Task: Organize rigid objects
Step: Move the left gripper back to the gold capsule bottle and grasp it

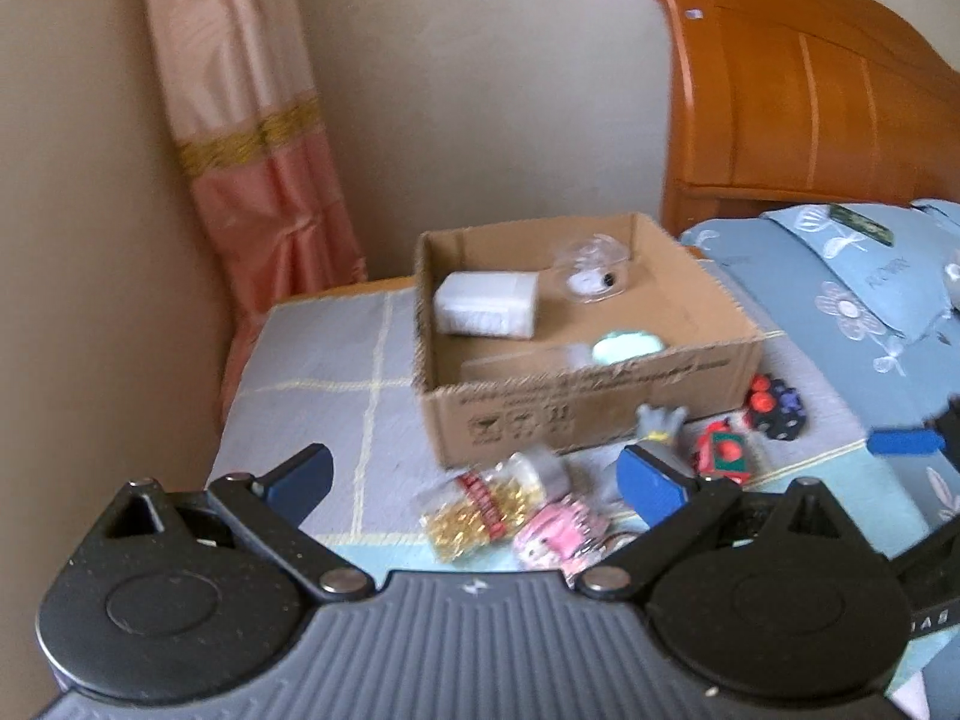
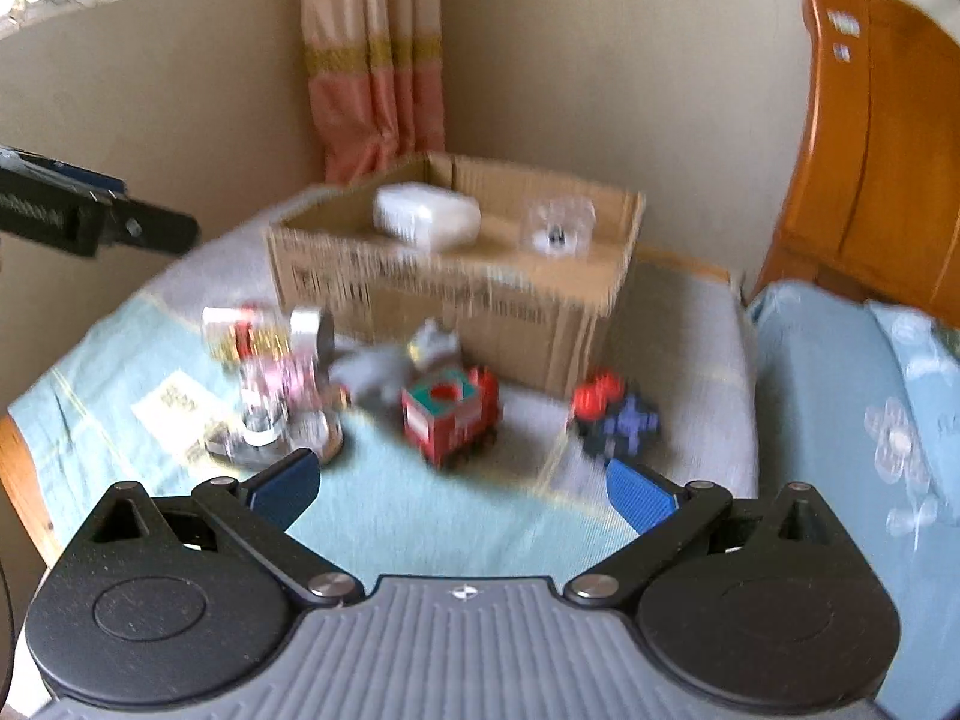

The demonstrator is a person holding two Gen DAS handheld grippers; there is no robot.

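Cardboard box point(image 1: 576, 396) stands open-topped on a cloth-covered table point(image 1: 324, 360), at 12 o'clock from both grippers. Inside it: a white rectangular block point(image 1: 486, 305) toward 10 o'clock, a clear plastic container point(image 1: 591, 269) toward 1 o'clock, and a pale green round item point(image 1: 627, 347) against the near wall.

Left gripper point(image 1: 477, 480): jaws spread wide, nothing between the blue pads point(image 1: 651, 483). Right gripper point(image 2: 459, 489): jaws likewise spread wide and empty.

Loose items lie on the cloth in front of the box, between it and the grippers:
- Bag of gold pieces point(image 1: 474, 510) with a red label, at 12 o'clock from the left gripper, touching a pink figure packet point(image 1: 561, 531) just beside it.
- Grey figure point(image 1: 660, 423), touching or nearly touching the near box wall; contact cannot be confirmed.
- Red cube toy point(image 2: 450, 414), at 12 o'clock from the right gripper, just beside the grey figure.
- Black toy with red knobs point(image 2: 612, 414), at 1 o'clock from the right gripper, apart from the cube.

Both views are motion-blurred; fine detail is unreadable. A wooden headboard point(image 1: 798, 96) and blue floral bedding point(image 1: 840, 300) lie at 2 o'clock, a pink curtain point(image 1: 258, 138) at 10 o'clock.
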